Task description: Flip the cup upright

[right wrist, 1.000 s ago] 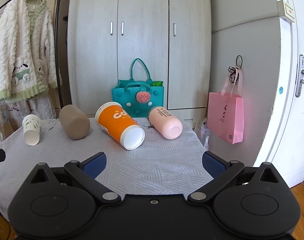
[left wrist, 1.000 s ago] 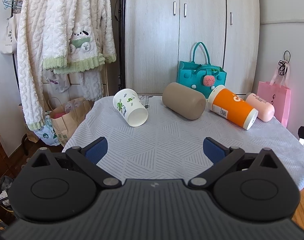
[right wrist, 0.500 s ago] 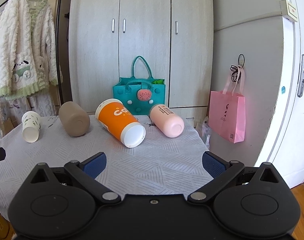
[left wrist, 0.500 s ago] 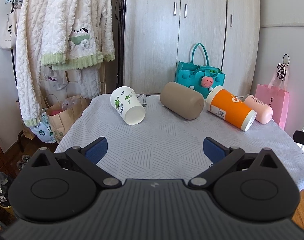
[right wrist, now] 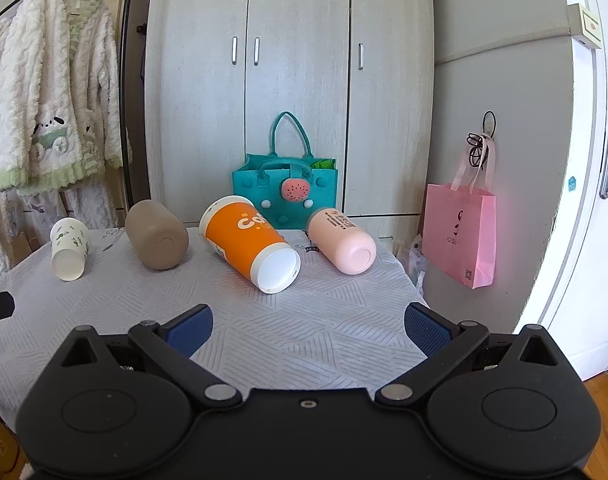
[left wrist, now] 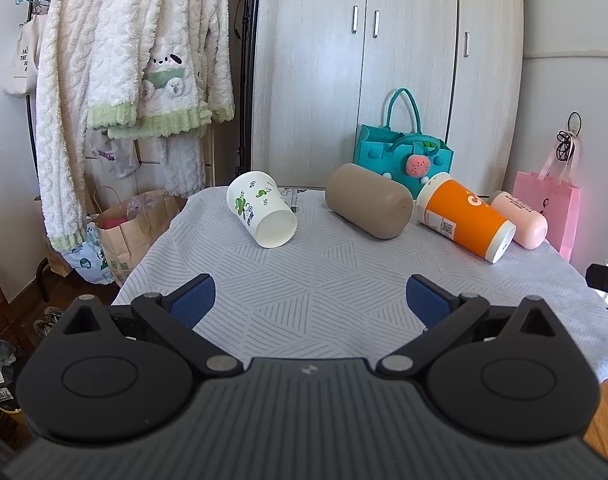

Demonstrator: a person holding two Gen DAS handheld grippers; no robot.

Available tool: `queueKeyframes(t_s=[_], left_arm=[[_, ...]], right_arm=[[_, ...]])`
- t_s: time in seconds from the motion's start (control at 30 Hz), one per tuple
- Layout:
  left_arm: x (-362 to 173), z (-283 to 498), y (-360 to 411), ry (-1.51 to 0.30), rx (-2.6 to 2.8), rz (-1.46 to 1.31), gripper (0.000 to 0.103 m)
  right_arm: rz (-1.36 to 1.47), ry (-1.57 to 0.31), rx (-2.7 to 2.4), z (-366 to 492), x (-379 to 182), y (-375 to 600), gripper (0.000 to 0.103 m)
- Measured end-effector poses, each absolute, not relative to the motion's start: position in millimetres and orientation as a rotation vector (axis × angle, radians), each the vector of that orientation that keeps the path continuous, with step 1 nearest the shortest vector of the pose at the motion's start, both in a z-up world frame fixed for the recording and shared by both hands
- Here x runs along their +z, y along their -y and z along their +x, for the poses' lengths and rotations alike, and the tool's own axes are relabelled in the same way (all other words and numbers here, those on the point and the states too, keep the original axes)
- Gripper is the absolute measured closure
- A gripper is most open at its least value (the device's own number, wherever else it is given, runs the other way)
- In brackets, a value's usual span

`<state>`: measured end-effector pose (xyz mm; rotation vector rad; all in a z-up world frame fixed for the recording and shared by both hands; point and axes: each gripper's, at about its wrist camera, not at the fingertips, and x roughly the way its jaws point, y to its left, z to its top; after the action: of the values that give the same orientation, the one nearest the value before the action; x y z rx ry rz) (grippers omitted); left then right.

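Observation:
Several cups lie on their sides on the grey patterned tablecloth [left wrist: 312, 280]. From left: a white paper cup with green prints [left wrist: 260, 209] [right wrist: 69, 248], a tan cup [left wrist: 368, 205] [right wrist: 156, 234], an orange cup with white rims [left wrist: 464, 215] [right wrist: 249, 242], and a pink cup [left wrist: 520, 218] [right wrist: 342, 240]. My left gripper [left wrist: 310, 302] is open and empty over the near part of the table, well short of the cups. My right gripper [right wrist: 308, 326] is open and empty, in front of the orange cup.
A teal felt bag [right wrist: 283, 192] stands behind the cups against the wardrobe [right wrist: 287, 80]. A pink paper bag [right wrist: 460, 234] hangs at the right. Fluffy robes [left wrist: 123, 72] hang on a rack at the left, with a brown paper bag [left wrist: 133, 224] beneath.
Both grippers have drawn back and risen slightly; the cups sit a bit smaller and lower-centred in each view. The cups have not moved. Both grippers stay open.

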<state>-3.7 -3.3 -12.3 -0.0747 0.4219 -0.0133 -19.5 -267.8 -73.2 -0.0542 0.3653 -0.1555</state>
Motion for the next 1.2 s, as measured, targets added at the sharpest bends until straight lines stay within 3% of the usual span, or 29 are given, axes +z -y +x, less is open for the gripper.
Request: queueKeyframes(t_s=[0.87, 1.2], left_arm=[[-16, 2, 4, -0.489, -0.006, -0.096, 0.000], [15, 30, 36, -0.565, -0.115, -0.062, 0.000]], right_arm=[[-0.046, -0.399, -0.135, -18, -76, 268, 0.000], [0.015, -0.410, 0.118, -25, -50, 313, 0.000]])
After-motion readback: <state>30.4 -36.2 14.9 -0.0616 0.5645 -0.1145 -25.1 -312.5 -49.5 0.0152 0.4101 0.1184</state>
